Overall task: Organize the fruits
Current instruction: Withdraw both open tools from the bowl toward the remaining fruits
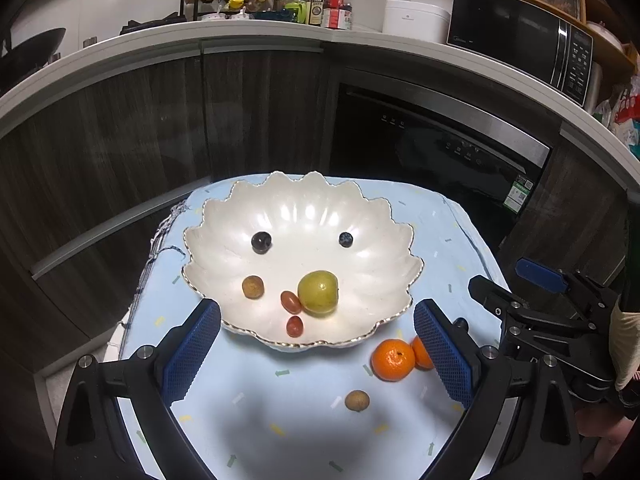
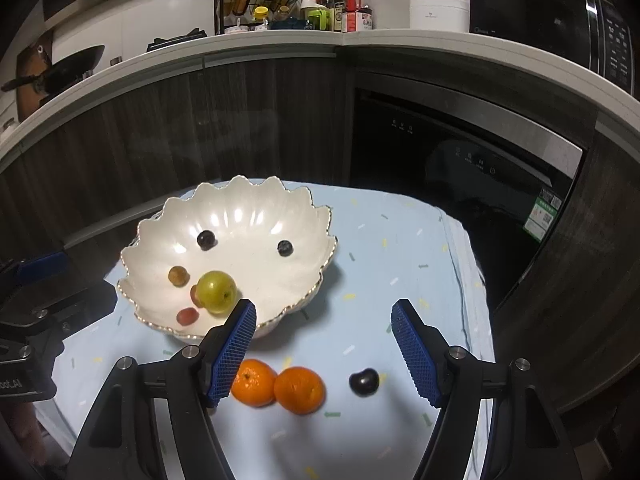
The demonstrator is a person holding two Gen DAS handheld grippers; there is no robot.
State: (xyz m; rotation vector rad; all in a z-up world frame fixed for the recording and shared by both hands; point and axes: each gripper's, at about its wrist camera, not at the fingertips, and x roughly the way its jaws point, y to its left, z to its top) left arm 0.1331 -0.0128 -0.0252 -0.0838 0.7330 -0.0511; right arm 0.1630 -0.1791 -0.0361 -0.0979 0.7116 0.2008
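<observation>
A white scalloped bowl [image 1: 360,208] [image 2: 304,208] stands on the light blue cloth. It holds a green fruit [image 1: 318,293] [image 2: 217,292], two dark grapes [image 1: 261,242] [image 1: 346,239], a brown longan [image 1: 253,287] and two red cherry tomatoes [image 1: 291,301] [image 1: 294,326]. Two oranges [image 2: 253,382] [image 2: 299,390], a dark grape [image 2: 364,381] and a brown longan [image 1: 357,400] lie on the cloth in front of the bowl. My left gripper [image 1: 316,350] is open and empty over the bowl's near rim. My right gripper [image 2: 324,350] is open and empty above the oranges.
The small table [image 2: 400,240] has a blue cloth with edges on every side. Behind it are dark cabinets, a dishwasher [image 1: 440,148] and a counter with bottles, a spice rack and a microwave [image 1: 520,36].
</observation>
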